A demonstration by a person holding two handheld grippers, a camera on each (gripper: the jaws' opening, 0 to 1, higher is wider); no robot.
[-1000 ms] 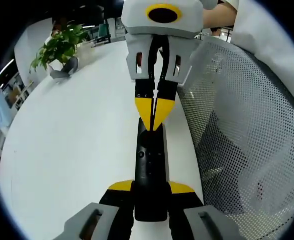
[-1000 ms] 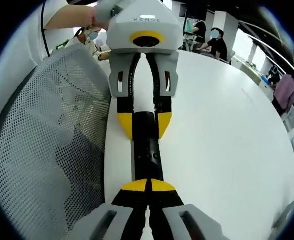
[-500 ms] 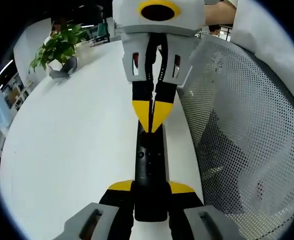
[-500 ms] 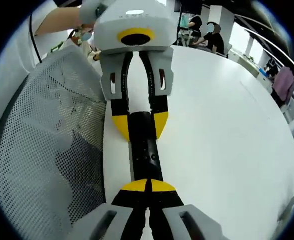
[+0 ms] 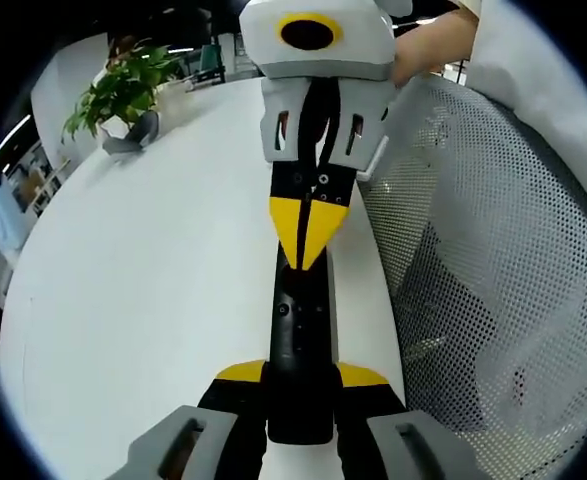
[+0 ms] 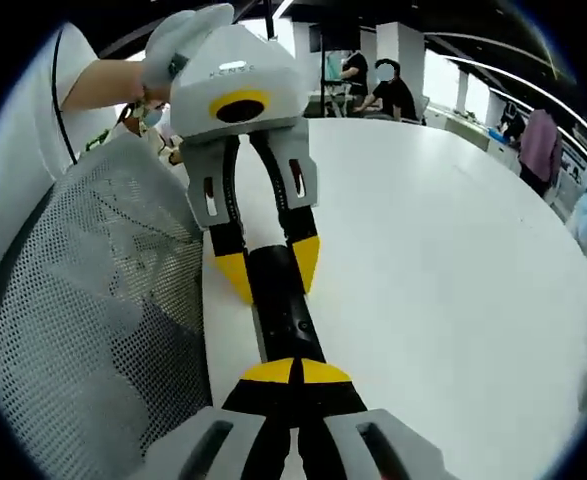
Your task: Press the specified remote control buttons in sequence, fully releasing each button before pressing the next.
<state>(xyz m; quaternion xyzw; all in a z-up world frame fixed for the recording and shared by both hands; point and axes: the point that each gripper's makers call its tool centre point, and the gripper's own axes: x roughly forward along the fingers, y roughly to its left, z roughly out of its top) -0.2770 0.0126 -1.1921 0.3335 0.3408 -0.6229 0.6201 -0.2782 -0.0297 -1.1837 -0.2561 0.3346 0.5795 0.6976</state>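
A slim black remote (image 5: 298,330) lies along the white table (image 5: 153,270), close to its edge. My left gripper (image 5: 301,376) is shut on its near end, one yellow tip on each side. My right gripper (image 5: 303,262) comes in from above with its jaws shut, and its yellow tips rest on the far part of the remote's top face. In the right gripper view, the shut right gripper (image 6: 294,366) sits over the remote (image 6: 285,322). Opposite it, the left gripper (image 6: 270,272) clamps the remote's other end.
A grey mesh chair back (image 5: 493,290) stands right against the table edge beside the remote. A potted plant (image 5: 121,88) and a grey object are at the table's far side. Several people (image 6: 373,82) stand at the back. A gloved hand (image 6: 178,38) holds the left gripper.
The right gripper view has tilted and swung, so the left gripper now looks slanted in it. In the left gripper view the right gripper's body has shifted slightly right. The remote stays held.
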